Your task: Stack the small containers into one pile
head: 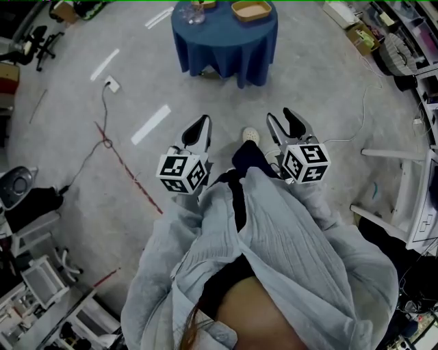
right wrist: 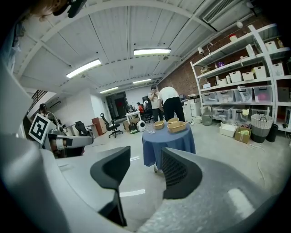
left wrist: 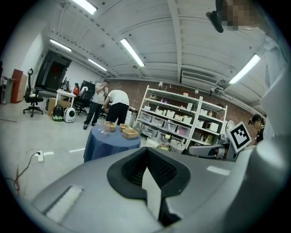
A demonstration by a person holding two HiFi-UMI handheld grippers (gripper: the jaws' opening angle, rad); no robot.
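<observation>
Small tan basket-like containers [head: 251,9] sit on a round table with a blue cloth [head: 222,41], well ahead of me across the floor. In the left gripper view the table [left wrist: 102,143] carries one basket [left wrist: 130,132] and a smaller one [left wrist: 109,125]. The right gripper view shows the same table [right wrist: 168,143] with a basket [right wrist: 176,126], a small bowl [right wrist: 158,124] and clear cups [right wrist: 150,129]. My left gripper [head: 202,122] [left wrist: 146,150] is shut and empty. My right gripper [head: 280,115] [right wrist: 144,152] is open, nothing between its fingers. Both are held at waist height, far from the table.
Two people stand behind the table [left wrist: 113,107]. White shelving with bins [left wrist: 175,123] lines the brick back wall. A power strip with its cable [head: 111,85] and white tape marks [head: 150,124] lie on the floor to the left. A white frame [head: 410,205] stands at the right.
</observation>
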